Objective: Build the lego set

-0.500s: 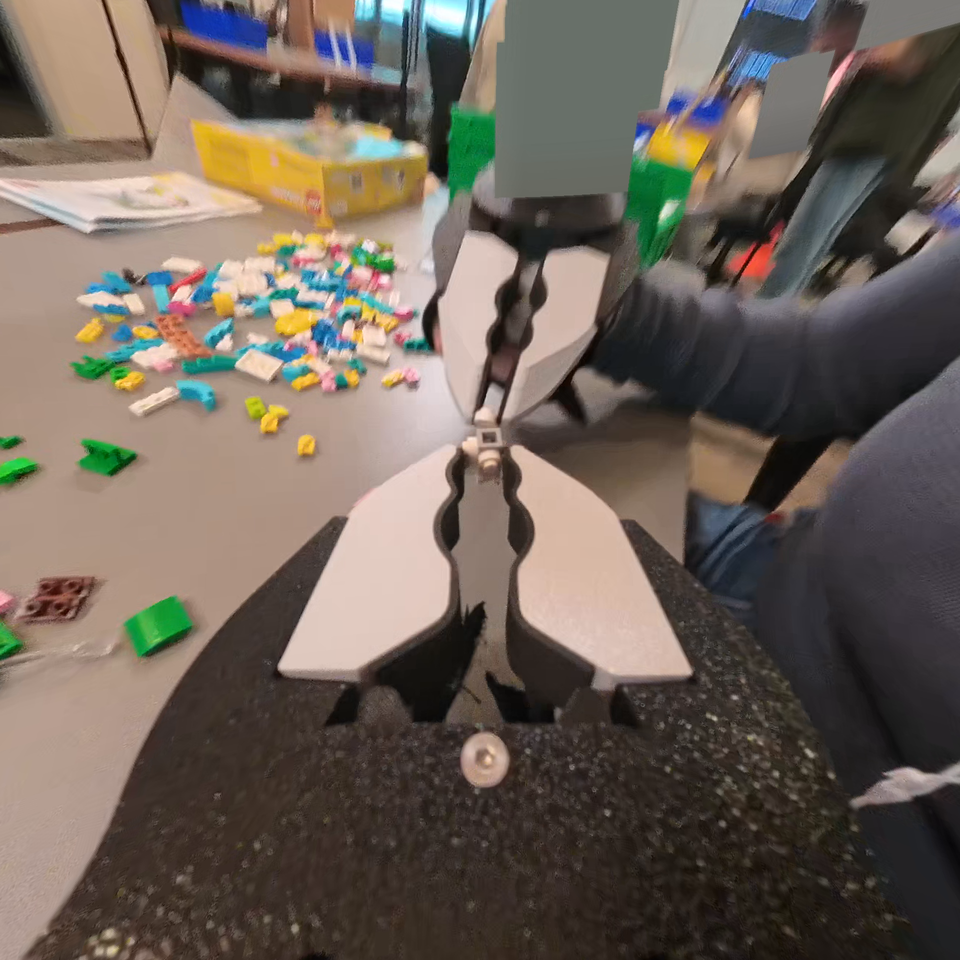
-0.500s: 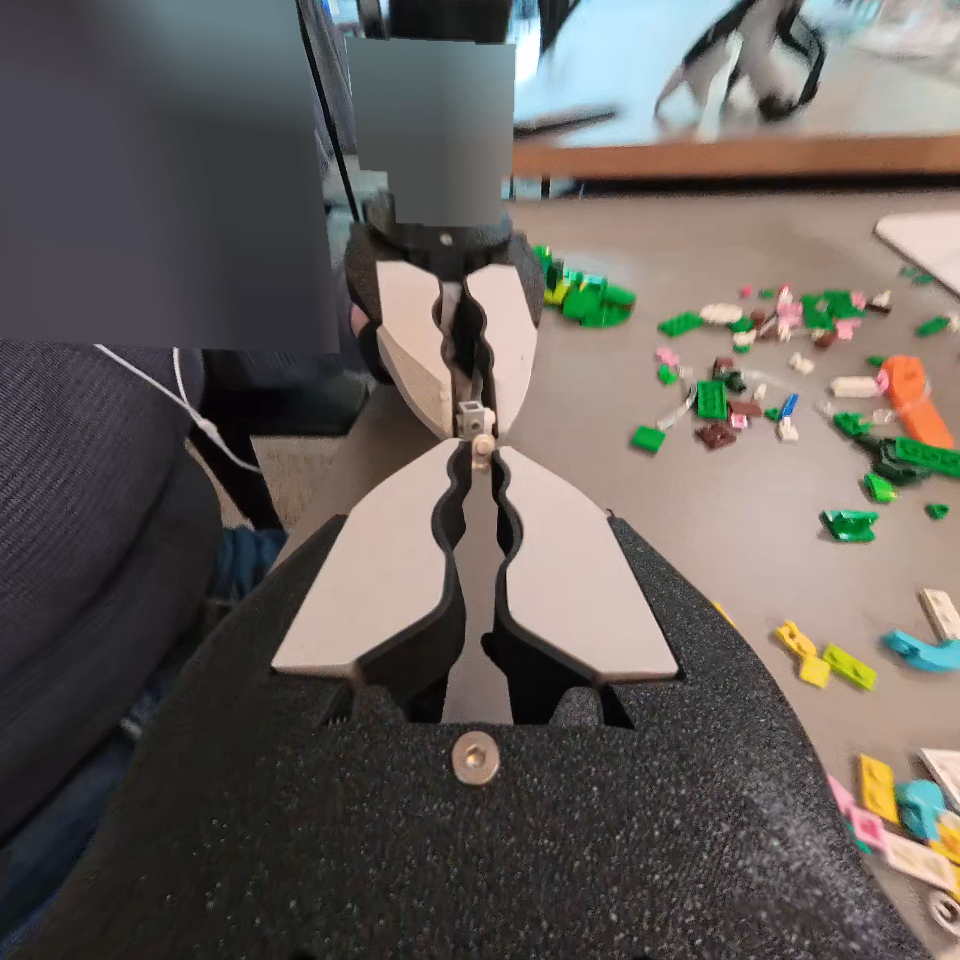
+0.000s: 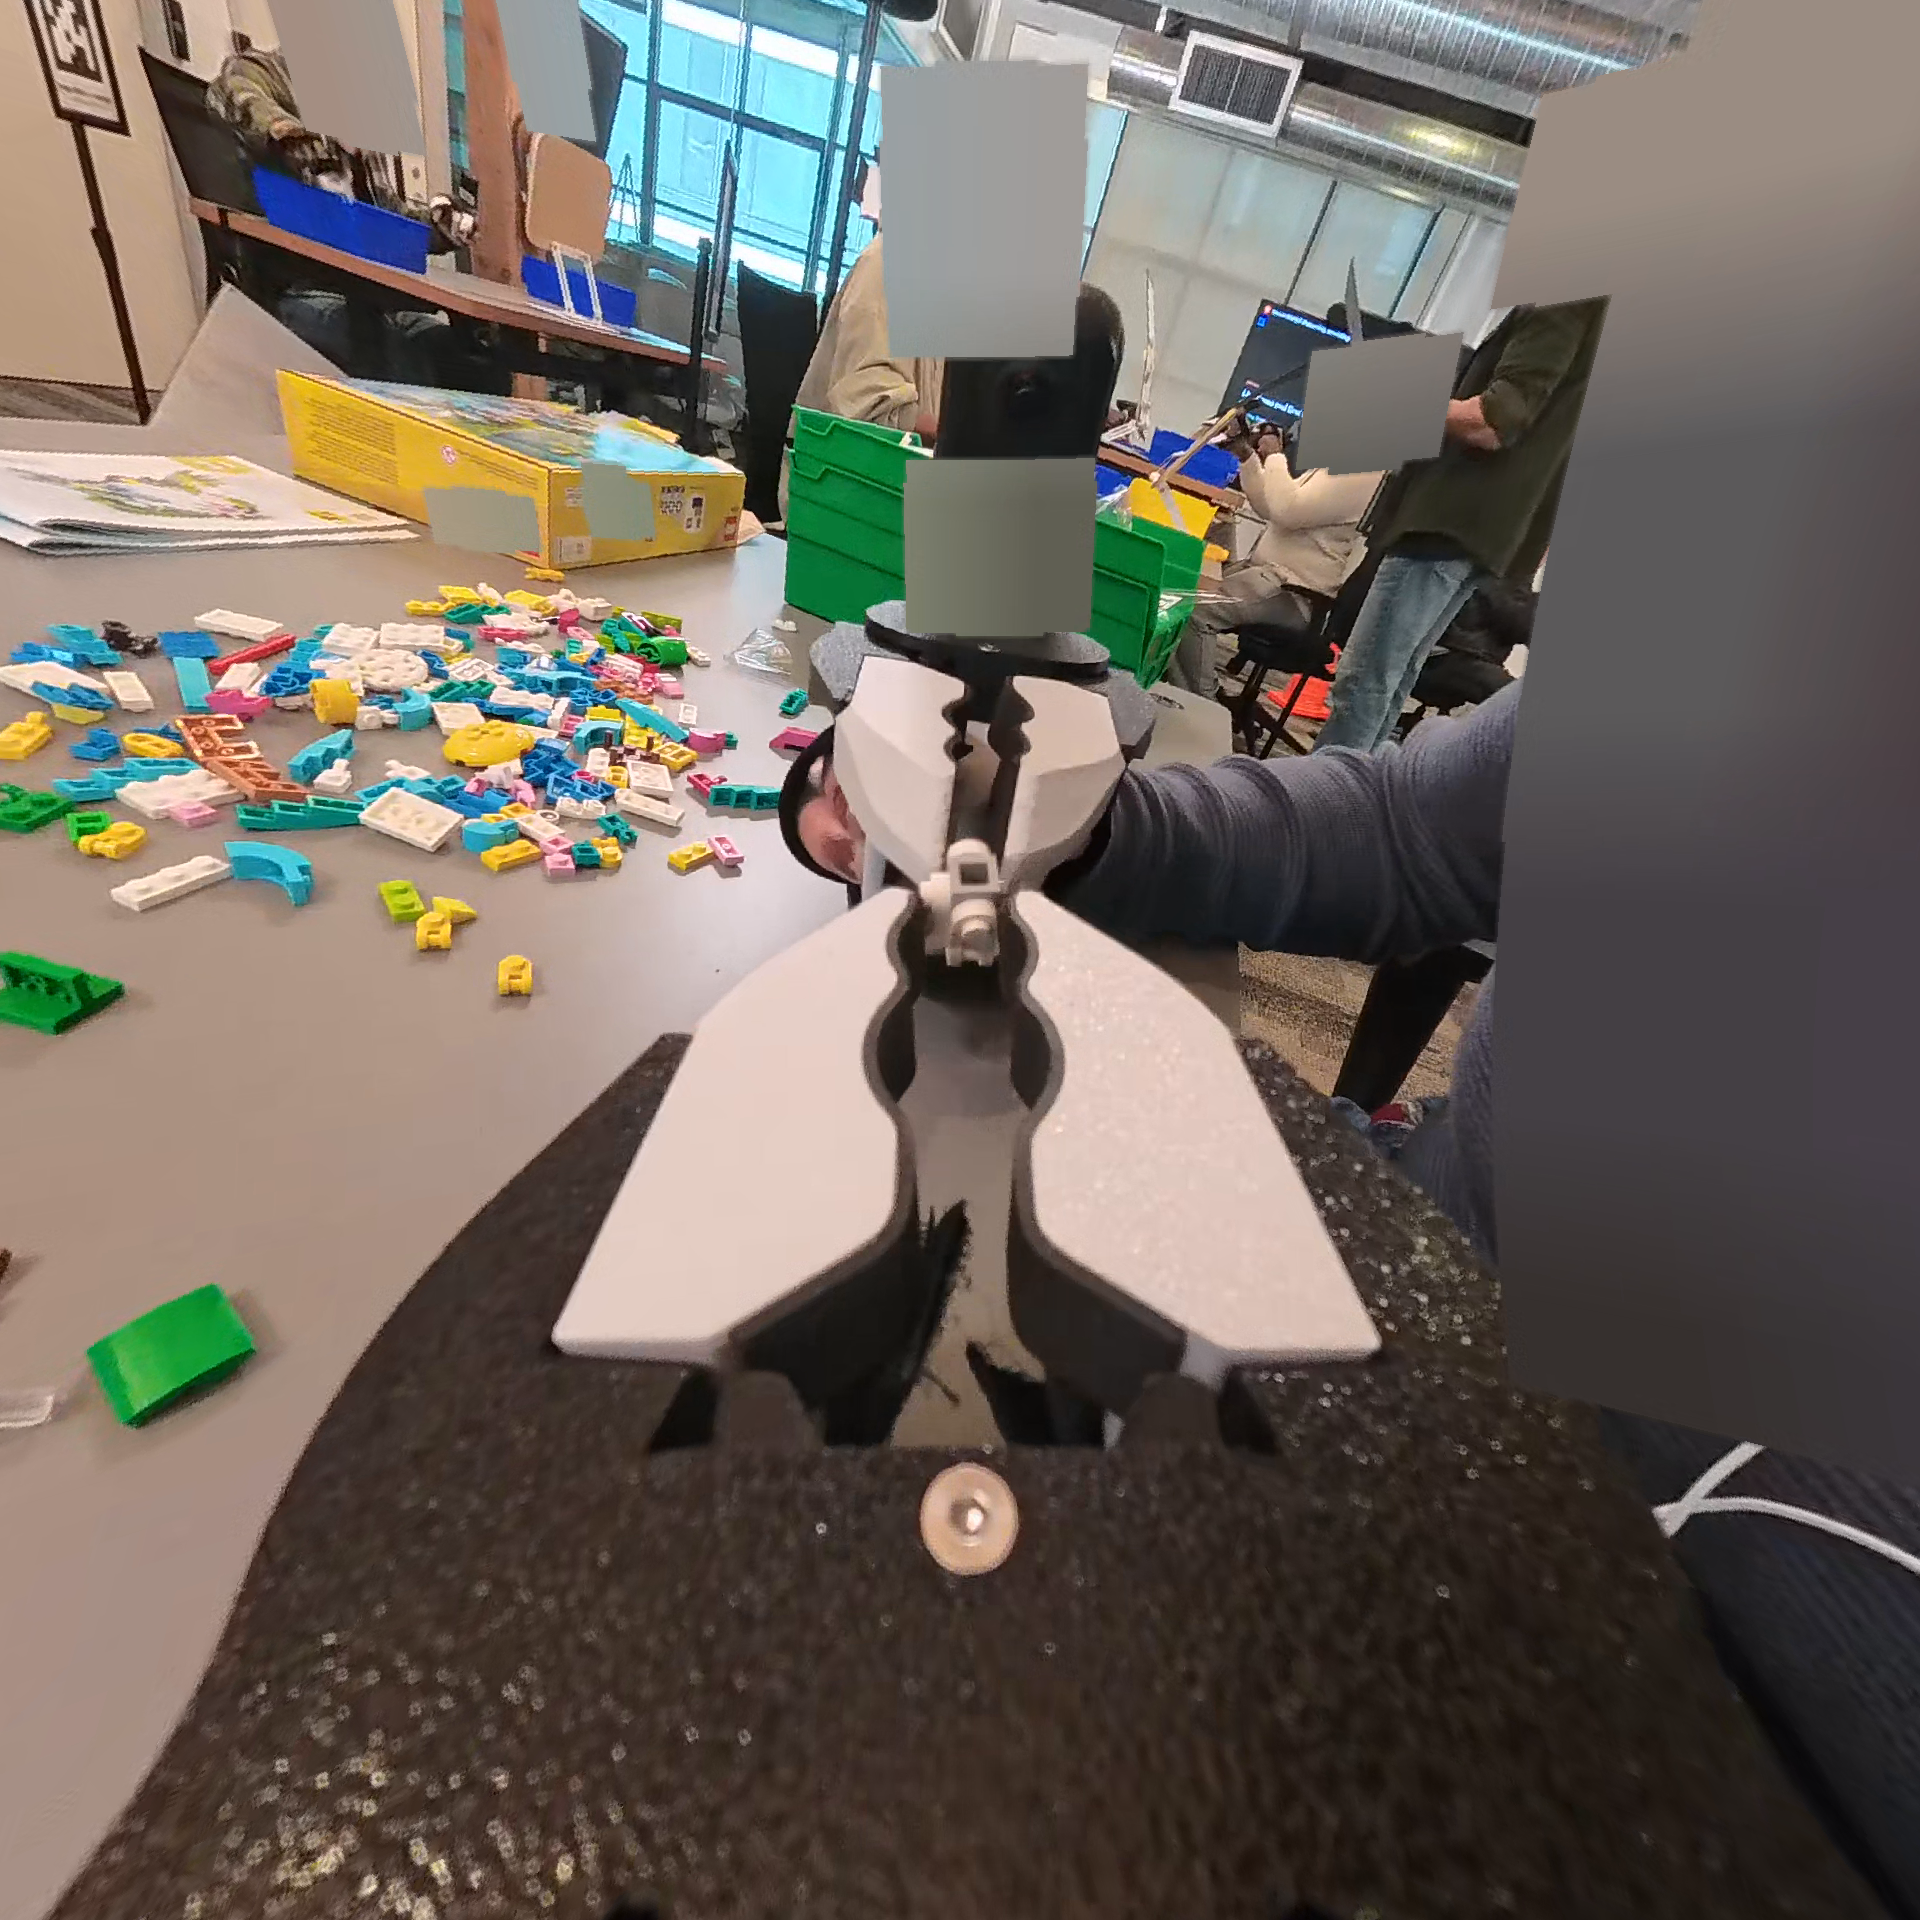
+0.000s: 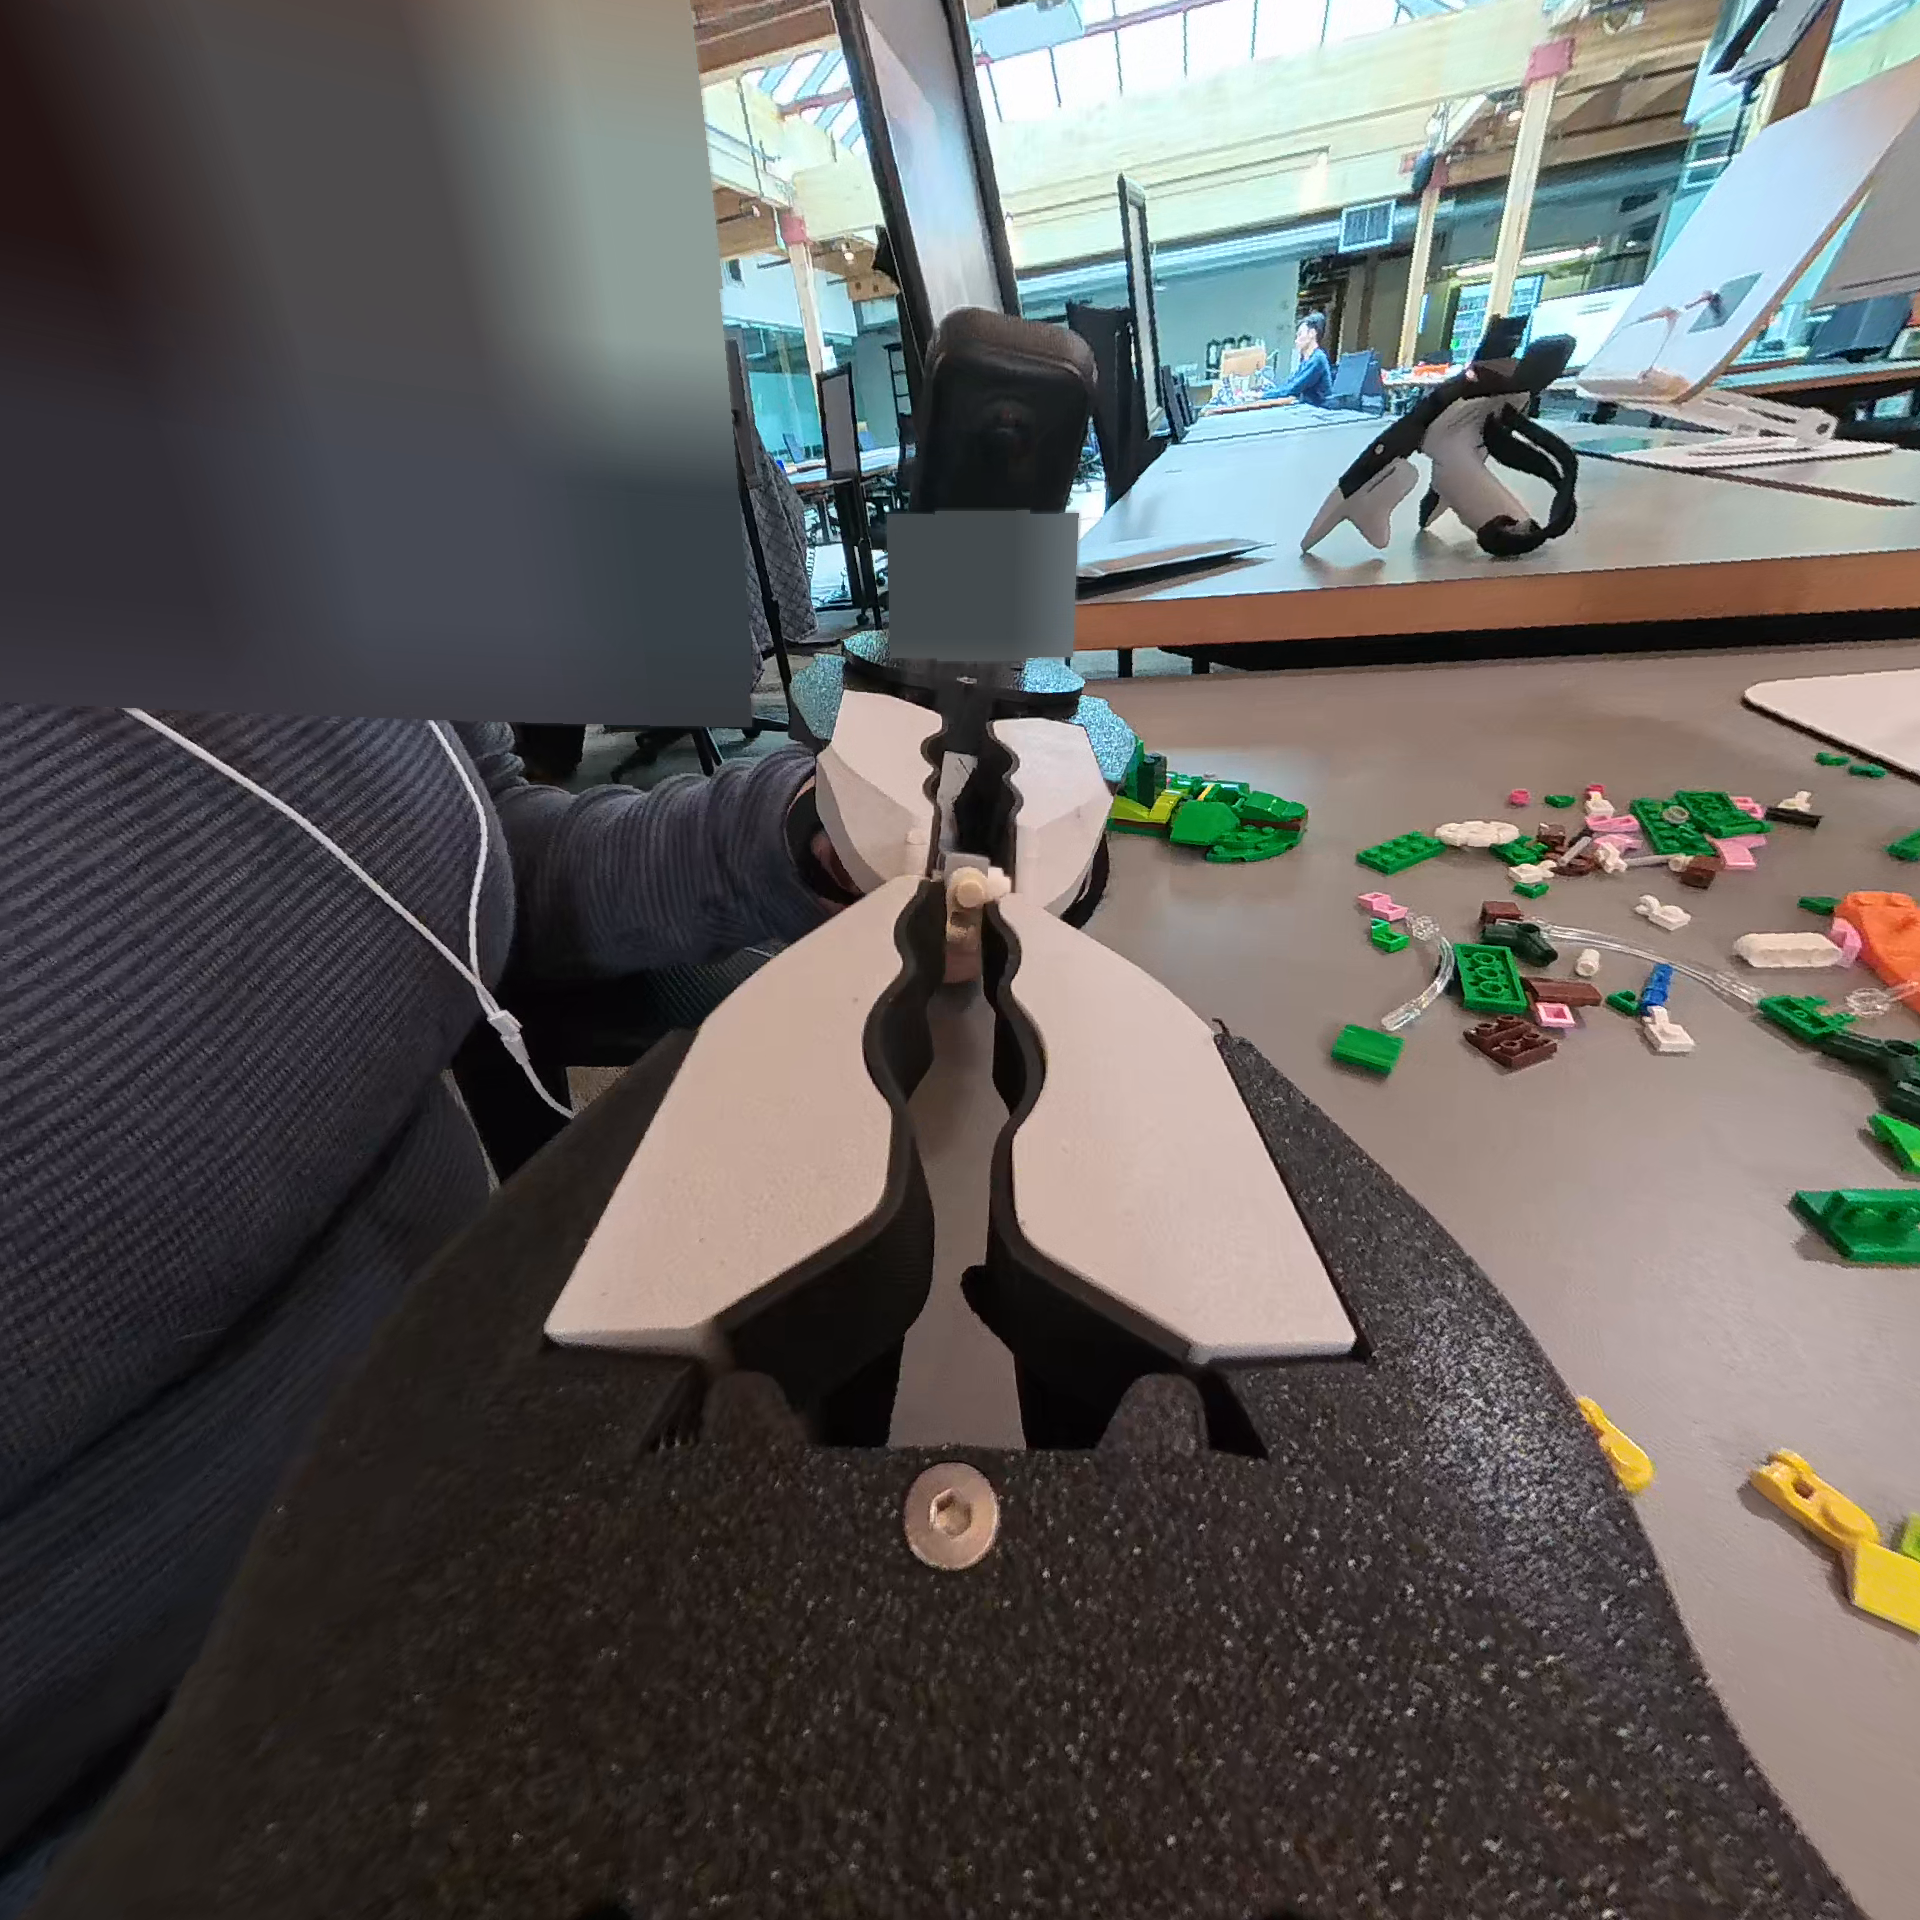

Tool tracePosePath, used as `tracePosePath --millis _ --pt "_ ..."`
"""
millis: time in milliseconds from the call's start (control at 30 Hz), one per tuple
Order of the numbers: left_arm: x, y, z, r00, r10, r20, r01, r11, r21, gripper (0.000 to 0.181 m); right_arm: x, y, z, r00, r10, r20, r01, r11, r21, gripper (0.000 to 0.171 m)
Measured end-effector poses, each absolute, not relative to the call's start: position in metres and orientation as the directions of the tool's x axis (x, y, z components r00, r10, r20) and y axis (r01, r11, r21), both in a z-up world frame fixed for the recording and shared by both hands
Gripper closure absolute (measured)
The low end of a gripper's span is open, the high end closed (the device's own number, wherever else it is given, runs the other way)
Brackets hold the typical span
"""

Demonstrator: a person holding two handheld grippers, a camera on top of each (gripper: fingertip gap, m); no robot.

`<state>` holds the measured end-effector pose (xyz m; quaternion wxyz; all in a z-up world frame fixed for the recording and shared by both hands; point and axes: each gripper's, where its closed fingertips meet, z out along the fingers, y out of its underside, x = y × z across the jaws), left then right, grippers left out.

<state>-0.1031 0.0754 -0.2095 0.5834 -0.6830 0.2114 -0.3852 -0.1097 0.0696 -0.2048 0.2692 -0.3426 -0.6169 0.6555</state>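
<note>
Left to right: loose bricks [image 3: 343,727] scattered on grey table [image 3: 312,1091]; left gripper [image 3: 961,940] clenched on small white piece [image 3: 961,902], tip to tip with right gripper [image 4: 961,914], which pinches a cream peg [image 4: 966,891] above the table edge.

Small white lego piece [image 3: 964,904] with a round peg, pinched at the left gripper [image 3: 961,925] tips, butts against a light-grey cube brick [image 4: 961,864] clamped in the right gripper [image 4: 961,914]; both are held above the counter edge. Loose multicolour bricks [image 3: 416,727] are scattered on the grey counter [image 3: 312,1091]. Green, brown and pink bricks [image 4: 1558,935] lie in a second scatter.
</note>
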Motion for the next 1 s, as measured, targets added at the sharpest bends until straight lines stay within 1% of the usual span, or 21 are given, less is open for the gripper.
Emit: tracePosePath --millis 133,367,667,1000 --pt "-0.101 0.075 -0.212 0.613 -0.741 0.274 0.140 -0.240 -0.961 0.168 -0.108 0.070 -0.206 -0.627 0.770 -0.114 0.076 -0.085 -0.993 0.165" --pt "-0.095 0.072 -0.221 0.603 -0.750 0.271 0.074 -0.285 -0.956 0.168 -0.102 0.068 -0.218 -0.644 0.763 -0.058 0.121 0.027 -0.992 0.165" --pt "-0.094 0.072 -0.224 0.596 -0.753 0.279 0.060 -0.305 -0.951 0.168 -0.100 0.067 -0.221 -0.651 0.758 -0.043 0.128 0.054 -0.990 0.165" --pt "-0.092 0.073 -0.233 0.608 -0.739 0.289 0.012 -0.355 -0.935 0.168 -0.098 0.067 -0.231 -0.651 0.759 0.017 0.155 0.154 -0.976 0.165"
